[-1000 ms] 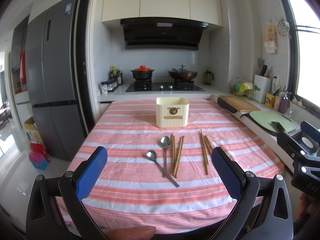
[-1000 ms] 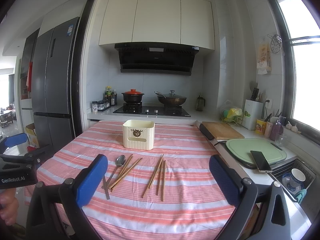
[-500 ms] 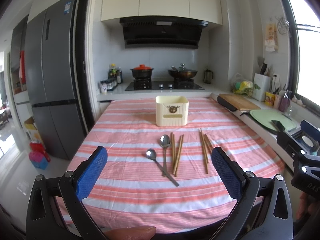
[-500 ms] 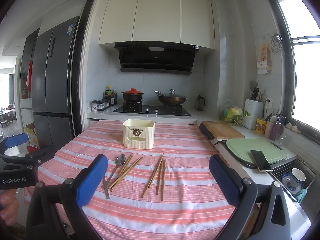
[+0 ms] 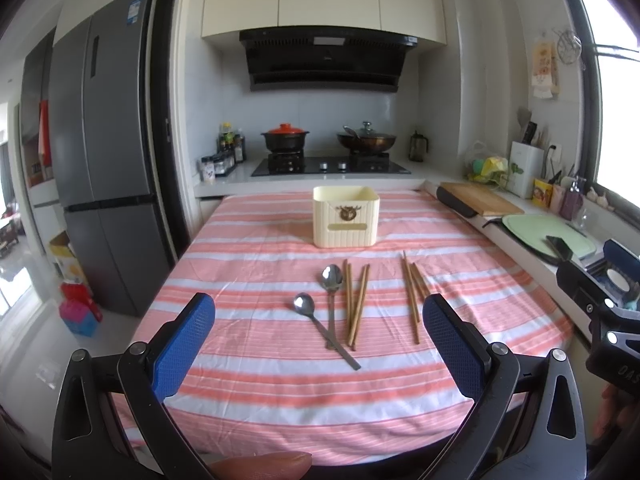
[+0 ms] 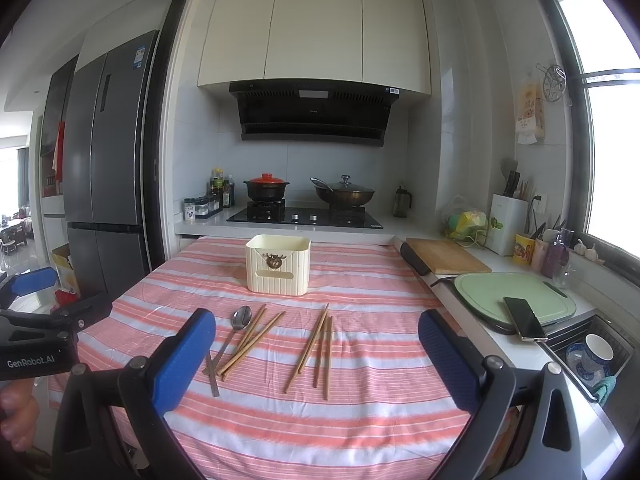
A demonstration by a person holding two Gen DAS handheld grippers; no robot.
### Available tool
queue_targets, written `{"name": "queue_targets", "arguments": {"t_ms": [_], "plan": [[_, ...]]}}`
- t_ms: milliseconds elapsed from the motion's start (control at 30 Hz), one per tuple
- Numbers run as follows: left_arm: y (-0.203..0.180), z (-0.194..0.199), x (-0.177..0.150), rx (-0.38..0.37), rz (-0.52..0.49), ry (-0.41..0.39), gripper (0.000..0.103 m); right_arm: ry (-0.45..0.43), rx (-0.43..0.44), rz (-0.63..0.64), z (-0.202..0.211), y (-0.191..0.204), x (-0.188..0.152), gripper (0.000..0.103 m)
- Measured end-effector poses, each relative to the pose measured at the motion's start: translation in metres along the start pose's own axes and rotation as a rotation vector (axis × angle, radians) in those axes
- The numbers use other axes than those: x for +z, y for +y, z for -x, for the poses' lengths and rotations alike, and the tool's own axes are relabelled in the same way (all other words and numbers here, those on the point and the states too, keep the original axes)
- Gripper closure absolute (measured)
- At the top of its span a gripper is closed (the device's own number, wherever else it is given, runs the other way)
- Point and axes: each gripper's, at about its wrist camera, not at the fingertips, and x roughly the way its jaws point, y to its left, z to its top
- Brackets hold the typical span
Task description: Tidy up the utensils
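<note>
On striped cloth [image 5: 256, 376] — steel spoons [image 5: 331, 280], wooden chopsticks [image 5: 356, 304], loose.

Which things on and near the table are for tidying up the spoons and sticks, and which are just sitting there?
For the job: two spoons, chopsticks, more chopsticks, cream holder box.

Just sitting there: phone, green board, wooden cutting board, pots on the stove.

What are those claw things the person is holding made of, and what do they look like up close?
Each is a black frame of struts joined by silver pivot bolts, ending in two fingers faced with blue textured pads. The left gripper bears white "GenRobot.AI" lettering on its side, seen from the right wrist view. The right gripper looks the same build. No cables or sleeves show.
</note>
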Motion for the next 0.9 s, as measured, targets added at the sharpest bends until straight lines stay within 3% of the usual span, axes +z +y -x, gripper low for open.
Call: {"name": "queue_targets", "arguments": {"t_ms": [533, 767, 900], "plan": [[0.002, -0.014, 0.005, 0.012, -0.002, 0.040, 0.000, 0.029, 0.001, -0.006, -0.012, -0.004, 0.001, 0.000], [0.026, -0.042, 0.005, 0.060, 0.054, 0.102, 0.000, 0.048, -0.008, -0.006, -0.021, -0.007, -0.002, 0.000], [0.031, -0.079, -0.003, 0.047, 0.052, 0.195, 0.000, 0.083, -0.017, -0.018, -0.035, -0.013, -0.007, 0.000]]}}
